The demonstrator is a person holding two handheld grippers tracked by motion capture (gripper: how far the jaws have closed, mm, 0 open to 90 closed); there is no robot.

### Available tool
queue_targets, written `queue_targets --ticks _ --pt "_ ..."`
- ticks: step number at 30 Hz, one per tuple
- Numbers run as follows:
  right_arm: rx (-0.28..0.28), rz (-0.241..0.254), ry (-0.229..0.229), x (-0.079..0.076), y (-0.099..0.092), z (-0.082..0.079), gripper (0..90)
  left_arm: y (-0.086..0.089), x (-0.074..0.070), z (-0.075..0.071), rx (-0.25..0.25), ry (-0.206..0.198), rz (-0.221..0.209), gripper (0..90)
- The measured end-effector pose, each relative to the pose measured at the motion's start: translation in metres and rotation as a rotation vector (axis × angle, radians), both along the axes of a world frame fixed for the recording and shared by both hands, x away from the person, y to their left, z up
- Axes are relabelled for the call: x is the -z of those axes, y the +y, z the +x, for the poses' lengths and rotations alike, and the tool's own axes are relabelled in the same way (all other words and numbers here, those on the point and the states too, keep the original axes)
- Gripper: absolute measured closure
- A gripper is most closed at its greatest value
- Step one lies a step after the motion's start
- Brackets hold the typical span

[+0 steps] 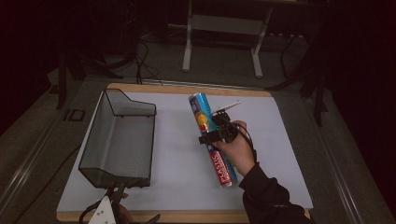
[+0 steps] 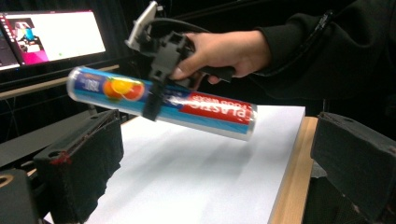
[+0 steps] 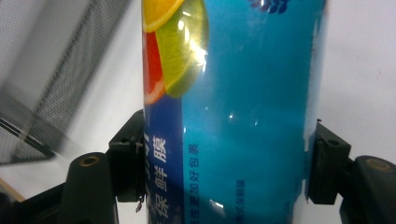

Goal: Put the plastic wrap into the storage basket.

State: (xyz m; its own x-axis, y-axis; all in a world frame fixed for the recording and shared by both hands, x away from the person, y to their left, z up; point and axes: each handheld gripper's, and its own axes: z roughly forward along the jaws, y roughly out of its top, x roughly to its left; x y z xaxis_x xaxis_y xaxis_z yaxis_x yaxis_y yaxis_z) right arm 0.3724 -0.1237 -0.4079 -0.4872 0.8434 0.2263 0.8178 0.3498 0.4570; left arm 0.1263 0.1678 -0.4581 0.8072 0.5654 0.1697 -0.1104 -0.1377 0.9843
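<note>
Here the right gripper (image 1: 215,135) is clamped across a blue plastic-wrap roll (image 1: 212,140), with its two black jaws pressed against opposite sides of the tube. In the right gripper view the roll (image 3: 233,112) runs up between the jaws, and citrus-slice artwork and printed text show on its wrapper. In the left gripper view the roll (image 2: 161,103) is held off the white table surface (image 2: 196,177), tilted, with the fruit-printed end higher than the red-labelled end. The person's right hand (image 1: 238,149) grips the tool handle, and a dark sleeve (image 1: 268,196) enters from the bottom edge.

In the high view the roll lies over the right-centre of the white mat (image 1: 177,177), its red-labelled end nearer the person. A black wire-mesh basket (image 1: 119,140) stands on the left part of the mat, well apart from the roll.

The left gripper (image 1: 109,210) sits at the near edge of the table, just in front of the basket. In the left gripper view its jaws stand wide apart with nothing between them. A lit monitor (image 2: 51,37) stands in the background.
</note>
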Motion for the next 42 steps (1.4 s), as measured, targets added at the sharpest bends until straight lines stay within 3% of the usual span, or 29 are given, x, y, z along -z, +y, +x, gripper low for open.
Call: queue_targets --ticks 10,19,23,27,30,33,37,42 --pt "-0.007 0.086 -0.053 -0.028 0.028 0.006 31.5 -0.001 0.000 0.000 0.008 0.012 -0.004 3.3" --pt "-0.041 0.122 -0.118 -0.054 0.065 0.011 31.5 -0.002 0.001 0.000 0.000 0.023 -0.004 3.3" --pt "-0.042 0.209 -0.129 -0.065 0.079 0.012 31.5 -0.001 0.001 0.002 -0.011 0.052 -0.006 3.3" --pt "-0.036 0.256 -0.164 -0.071 0.098 0.012 31.5 -0.001 0.002 0.003 -0.004 0.058 -0.007 3.3" --pt "-0.032 0.293 -0.175 -0.073 0.108 0.012 31.4 -0.001 0.002 0.003 -0.004 0.062 -0.007 3.3" --pt "-0.027 0.317 -0.210 -0.075 0.130 0.013 31.5 0.000 0.002 0.003 -0.009 0.065 -0.010 3.3" --pt "-0.023 0.353 -0.201 -0.070 0.151 0.015 31.5 0.000 0.002 0.003 -0.011 0.080 -0.006 3.2" --pt "-0.057 0.351 -0.183 -0.055 0.183 0.016 31.5 -0.001 0.002 0.002 0.007 0.088 0.001 3.2"
